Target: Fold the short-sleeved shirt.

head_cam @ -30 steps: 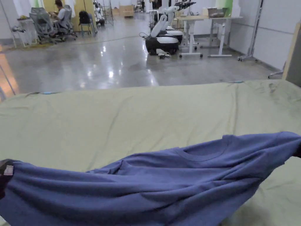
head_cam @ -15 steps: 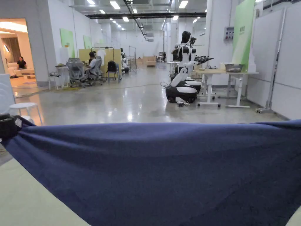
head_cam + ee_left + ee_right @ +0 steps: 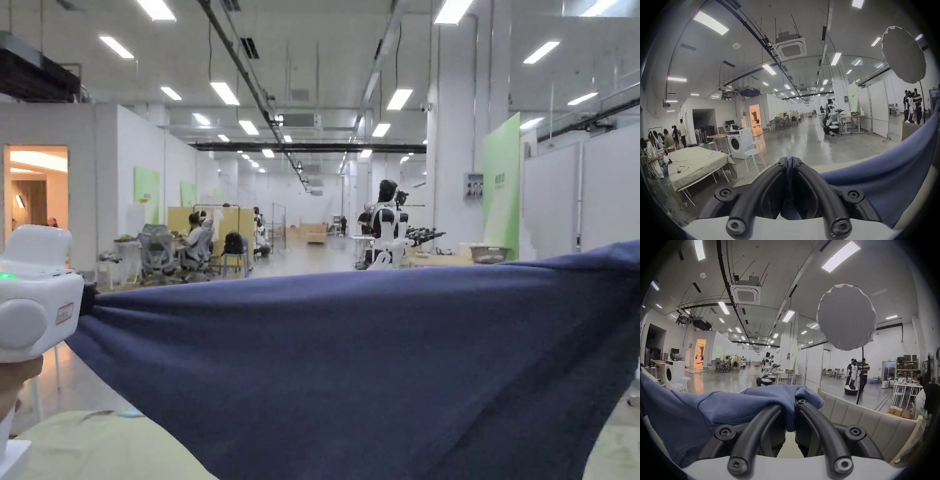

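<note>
right now the blue shirt (image 3: 375,369) hangs stretched in the air above the green-covered counter (image 3: 94,447), left tongs (image 3: 790,160) and right tongs (image 3: 790,402) each clenched on an edge. best to keep the top edge taut and level while lowering it flat.

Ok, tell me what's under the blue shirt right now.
Under the raised blue shirt, held by the left gripper and right gripper, pale green table cover shows at both lower corners; its middle is hidden.
</note>
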The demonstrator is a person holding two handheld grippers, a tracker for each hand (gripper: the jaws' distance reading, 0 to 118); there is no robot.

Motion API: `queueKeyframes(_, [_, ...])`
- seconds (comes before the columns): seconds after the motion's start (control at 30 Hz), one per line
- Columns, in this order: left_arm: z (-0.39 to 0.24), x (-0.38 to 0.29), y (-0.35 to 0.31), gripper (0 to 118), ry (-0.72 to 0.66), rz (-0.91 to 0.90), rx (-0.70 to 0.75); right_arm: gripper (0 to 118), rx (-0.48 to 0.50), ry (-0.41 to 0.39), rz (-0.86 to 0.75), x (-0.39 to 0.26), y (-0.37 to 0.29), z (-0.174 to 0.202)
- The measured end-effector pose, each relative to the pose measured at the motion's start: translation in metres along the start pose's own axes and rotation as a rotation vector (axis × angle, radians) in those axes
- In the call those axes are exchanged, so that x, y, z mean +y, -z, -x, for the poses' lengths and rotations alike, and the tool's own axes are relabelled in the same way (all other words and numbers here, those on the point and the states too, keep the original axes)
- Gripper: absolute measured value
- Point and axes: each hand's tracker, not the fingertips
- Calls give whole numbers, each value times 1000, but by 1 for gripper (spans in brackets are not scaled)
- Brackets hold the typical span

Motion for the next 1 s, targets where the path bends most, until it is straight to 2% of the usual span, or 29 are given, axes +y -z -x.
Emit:
queueKeyframes(0.17, [-25, -11, 63, 4, -97, -4, 58, 9, -26, -15, -30, -19, 60, 28])
queueKeyframes(0.27, [-35, -41, 93, 4, -207, 10, 42, 9, -13, -22, -18, -41, 91, 44])
queueKeyframes(0.37, [-51, -88, 119, 4, -241, 28, 45, 9, -17, -21, -17, -83, 113, 59])
queueKeyframes(0.6, [-89, -203, 150, 4, -175, 169, 45, 9, -2, -34, 126, -221, 141, 86])
queueKeyframes(0.73, [-102, -252, 142, 4, -121, 210, 31, 9, -4, -32, 230, -291, 136, 88])
queueKeyframes(0.8, [-104, -270, 137, 4, -105, 248, 9, 9, -12, -11, 268, -318, 130, 87])
queueKeyframes(1.0, [-115, -298, 102, 4, -98, 299, -23, 9, -15, -59, 333, -345, 90, 94])
